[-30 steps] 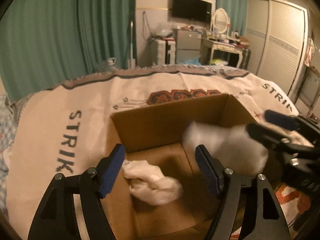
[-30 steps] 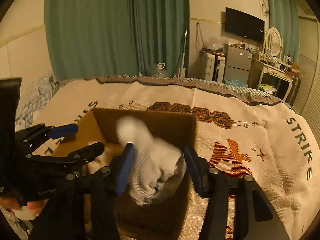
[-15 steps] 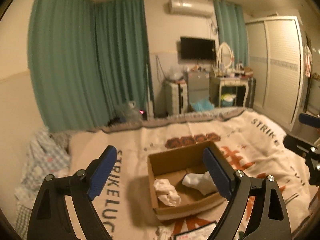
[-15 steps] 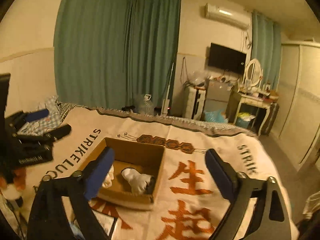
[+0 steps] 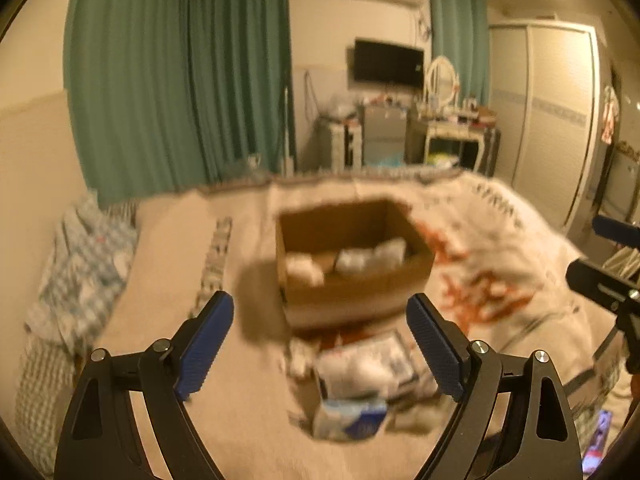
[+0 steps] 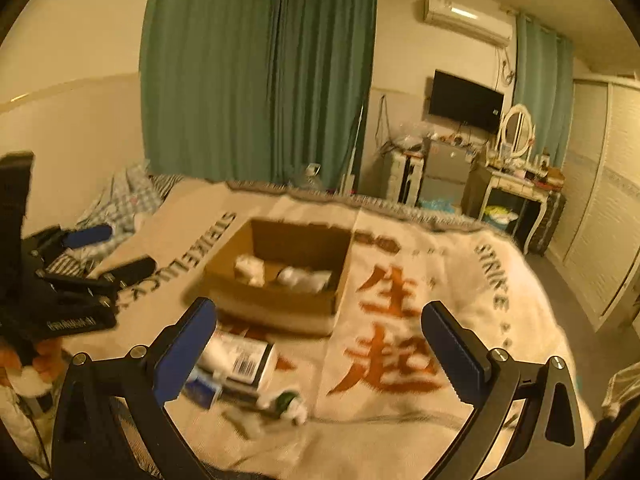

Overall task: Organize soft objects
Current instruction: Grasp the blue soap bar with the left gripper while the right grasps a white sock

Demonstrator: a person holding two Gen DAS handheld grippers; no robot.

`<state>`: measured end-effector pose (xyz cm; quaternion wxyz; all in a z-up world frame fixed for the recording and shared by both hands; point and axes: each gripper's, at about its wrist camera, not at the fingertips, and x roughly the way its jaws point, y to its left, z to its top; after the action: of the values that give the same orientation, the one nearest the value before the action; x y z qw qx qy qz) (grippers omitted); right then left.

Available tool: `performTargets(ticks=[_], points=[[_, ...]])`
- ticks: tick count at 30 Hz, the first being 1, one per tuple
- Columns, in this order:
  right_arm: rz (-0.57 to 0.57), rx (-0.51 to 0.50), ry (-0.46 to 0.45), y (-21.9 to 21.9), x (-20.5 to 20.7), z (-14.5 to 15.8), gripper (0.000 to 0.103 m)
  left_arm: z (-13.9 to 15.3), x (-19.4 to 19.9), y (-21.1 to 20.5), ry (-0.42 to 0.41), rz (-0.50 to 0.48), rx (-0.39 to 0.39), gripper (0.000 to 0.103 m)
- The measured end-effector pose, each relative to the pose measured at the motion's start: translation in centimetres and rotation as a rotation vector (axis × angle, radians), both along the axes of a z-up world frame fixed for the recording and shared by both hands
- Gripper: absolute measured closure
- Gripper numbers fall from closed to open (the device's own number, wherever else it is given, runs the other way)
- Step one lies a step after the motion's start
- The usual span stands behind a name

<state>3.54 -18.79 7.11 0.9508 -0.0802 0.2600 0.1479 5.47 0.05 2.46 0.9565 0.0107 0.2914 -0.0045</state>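
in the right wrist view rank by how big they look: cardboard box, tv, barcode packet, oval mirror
1. cardboard box, clearly largest.
2. barcode packet and tv look about alike; the packet lies much nearer the camera, so no ranking.
3. oval mirror, smallest.

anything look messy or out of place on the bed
Yes. A loose heap of packets and small white bits lies on the blanket just in front of the cardboard box, not inside it. Two white socks sit in the box. Both views are blurred.
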Motion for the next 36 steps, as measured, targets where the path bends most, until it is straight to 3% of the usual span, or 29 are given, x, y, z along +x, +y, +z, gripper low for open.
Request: performTargets(ticks=[8,17,21,23,26,30,36], points=[[-0.032,-0.024,0.174,0.7,2.3,-9.5,0.0,-10.4,0.5,-1.4,0.235,0.002,-0.006,0.014],[0.009,-0.049,0.339,2.1,4.8,-16.9,0.001,-15.4,1.8,-3.0,0.383,-0.049,-0.005,0.016],[0.01,-0.05,0.377,2.2,5.9,-18.2,0.007,-16.2,2.5,-3.5,0.388,-0.057,0.018,0.016],[0.011,-0.059,0.387,2.3,6.3,-18.7,0.011,-16.5,2.8,-3.5,0.394,-0.057,0.023,0.027],[0.021,-0.064,0.419,2.6,6.7,-19.5,0.018,-16.4,2.8,-3.0,0.395,-0.06,-0.008,0.029],[0.04,-0.069,0.463,2.8,7.2,-20.5,0.043,-15.9,2.5,-2.5,0.377,-0.062,-0.033,0.029],[0.041,-0.079,0.417,2.9,6.2,-19.6,0.058,-14.3,1.6,-1.7,0.33,-0.047,-0.05,0.029]])
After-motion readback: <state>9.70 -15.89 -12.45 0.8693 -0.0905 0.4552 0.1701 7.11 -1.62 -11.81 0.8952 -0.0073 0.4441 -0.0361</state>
